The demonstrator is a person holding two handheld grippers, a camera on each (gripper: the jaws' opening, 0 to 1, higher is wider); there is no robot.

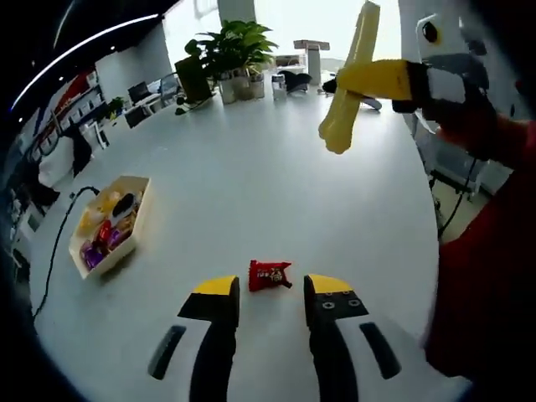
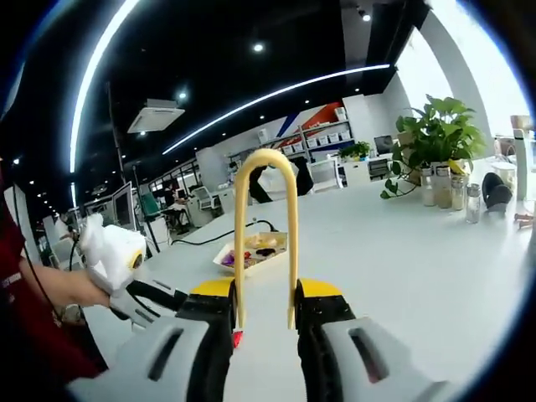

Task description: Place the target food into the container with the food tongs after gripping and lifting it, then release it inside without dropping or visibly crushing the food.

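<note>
Gripping tongs point(image 2: 266, 243) between right gripper point(image 2: 265, 311) jaws; left gripper point(image 1: 270, 300) gaping astride snack point(image 1: 270, 275); risking crushing through overtight squeezing.

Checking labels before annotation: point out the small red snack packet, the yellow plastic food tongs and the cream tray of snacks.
small red snack packet point(image 1: 270, 275), left gripper view, middle of the wrapper.
yellow plastic food tongs point(image 2: 266, 159), right gripper view, top of the looped bend.
cream tray of snacks point(image 1: 142, 219), left gripper view, its near side wall.
</note>
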